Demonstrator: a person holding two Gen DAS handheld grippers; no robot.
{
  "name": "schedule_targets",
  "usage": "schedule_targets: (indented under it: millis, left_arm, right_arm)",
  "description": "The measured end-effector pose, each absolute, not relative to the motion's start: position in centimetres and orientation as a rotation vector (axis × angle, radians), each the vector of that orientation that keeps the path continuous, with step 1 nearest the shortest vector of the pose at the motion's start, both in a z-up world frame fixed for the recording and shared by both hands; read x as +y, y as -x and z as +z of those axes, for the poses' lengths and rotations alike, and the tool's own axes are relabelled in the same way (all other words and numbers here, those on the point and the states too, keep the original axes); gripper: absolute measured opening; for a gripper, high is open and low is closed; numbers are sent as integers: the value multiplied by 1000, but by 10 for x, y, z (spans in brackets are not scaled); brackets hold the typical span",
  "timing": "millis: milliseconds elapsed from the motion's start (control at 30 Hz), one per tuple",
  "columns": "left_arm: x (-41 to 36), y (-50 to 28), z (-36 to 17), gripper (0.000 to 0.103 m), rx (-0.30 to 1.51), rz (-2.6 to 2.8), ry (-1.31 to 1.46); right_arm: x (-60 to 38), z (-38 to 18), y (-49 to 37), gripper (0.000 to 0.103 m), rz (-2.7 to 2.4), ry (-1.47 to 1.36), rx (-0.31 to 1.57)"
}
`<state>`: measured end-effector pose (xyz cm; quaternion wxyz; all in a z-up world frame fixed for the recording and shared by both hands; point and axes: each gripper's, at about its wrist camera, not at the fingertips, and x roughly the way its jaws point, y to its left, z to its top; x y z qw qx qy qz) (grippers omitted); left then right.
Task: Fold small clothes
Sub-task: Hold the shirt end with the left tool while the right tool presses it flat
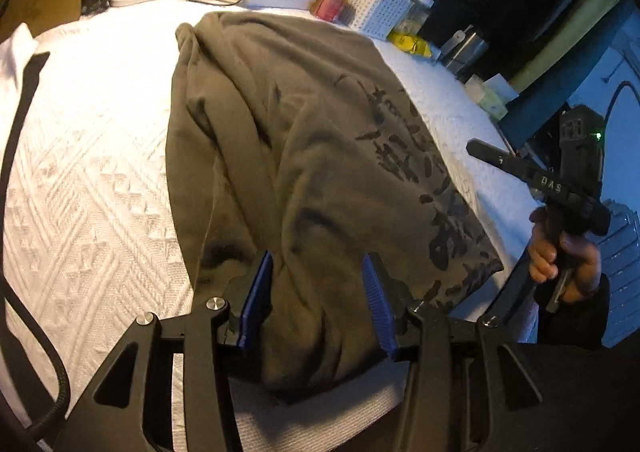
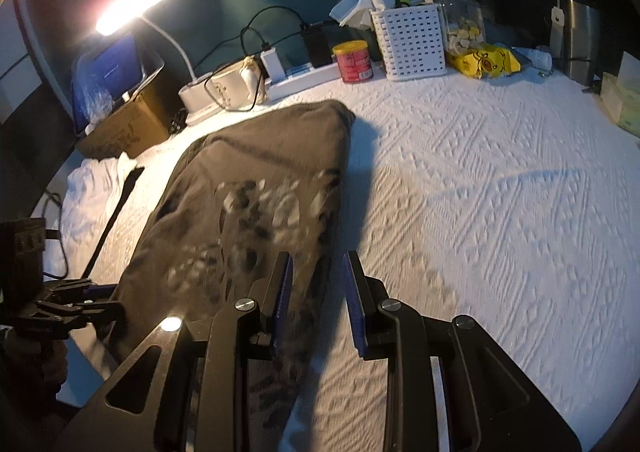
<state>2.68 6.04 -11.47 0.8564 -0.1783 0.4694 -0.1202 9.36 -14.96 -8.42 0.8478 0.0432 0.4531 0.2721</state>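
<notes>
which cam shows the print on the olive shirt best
The left wrist view: the dark print on the olive shirt is sharp there and runs along its right side. The right wrist view shows the same print only as a motion-blurred smear.

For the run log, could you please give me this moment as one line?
garment: olive shirt partly folded on white bedspread | left gripper: open over near edge | right gripper: open at right edge, nothing held

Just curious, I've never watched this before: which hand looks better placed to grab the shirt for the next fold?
Probably the left. The left gripper hangs open right over the near hem of the shirt, cloth showing between its pads. The right gripper sits at the shirt's edge, half over bare bedspread.
</notes>
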Motion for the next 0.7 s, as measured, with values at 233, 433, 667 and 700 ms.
schedule_targets:
  millis: [233,433,667,700]
  left_arm:
    - [58,-6,-93,5,901,-246,340]
    - [60,6,-94,5,893,-209,327]
    - [71,17,-111,5,912,-187,352]
    - [71,18,-111,5,911,-186,343]
  right_arm:
    - [-150,-93,-69,28,572,-82,984]
    - [-140,-101,-48,28,578,-24,1011]
    - [-132,-112,-20,28,566,36,1036]
    - [-132,-112,-18,28,565,36,1034]
